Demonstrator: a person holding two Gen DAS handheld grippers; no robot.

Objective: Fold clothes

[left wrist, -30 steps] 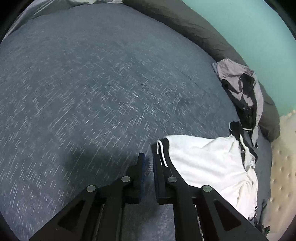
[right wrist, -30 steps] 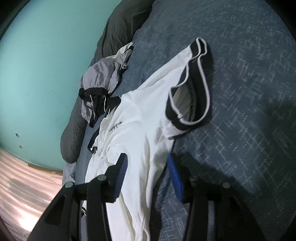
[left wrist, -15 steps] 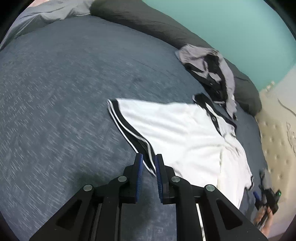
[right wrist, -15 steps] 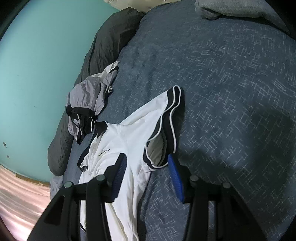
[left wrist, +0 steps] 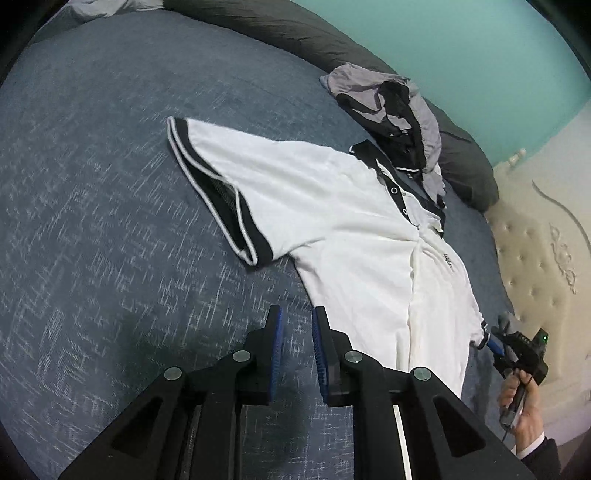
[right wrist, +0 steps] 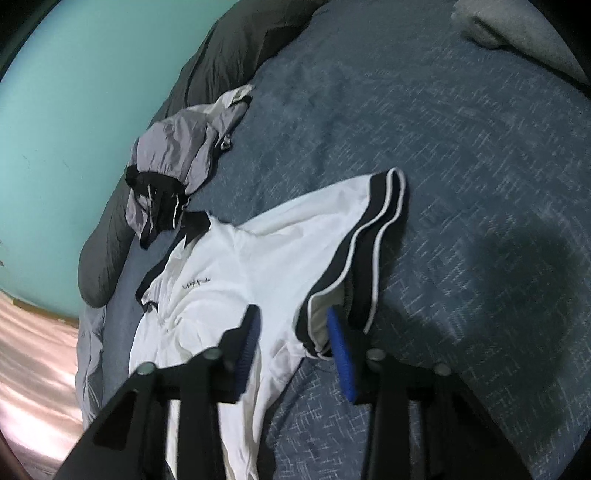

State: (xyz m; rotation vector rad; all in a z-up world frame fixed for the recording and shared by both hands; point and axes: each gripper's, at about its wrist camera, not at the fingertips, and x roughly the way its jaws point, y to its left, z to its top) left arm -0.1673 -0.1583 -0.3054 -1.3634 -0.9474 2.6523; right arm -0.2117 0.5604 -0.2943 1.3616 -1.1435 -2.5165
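- My left gripper is sitting at the bottom centre of its view, jaws parted by a narrow gap and just now opening; only bedspread is showing between the blue pads, nothing gripped.
- My right gripper is filling the bottom of its own frame, jaws apart though they have just been closing; the white shirt's hem and sleeve cuff are lying between the pads, and I am not seeing them press on the cloth.
- In the left view, the right gripper is appearing small at the lower right edge, held in a hand, at the shirt's far sleeve.
- The white polo shirt is lying spread on the blue bedspread, running from centre to lower right, black-trimmed sleeve reaching toward the upper left.
- A crumpled grey and black garment is touching the shirt's collar, upper right.
- A dark bolster is curving along the bed's top edge, against the teal wall.
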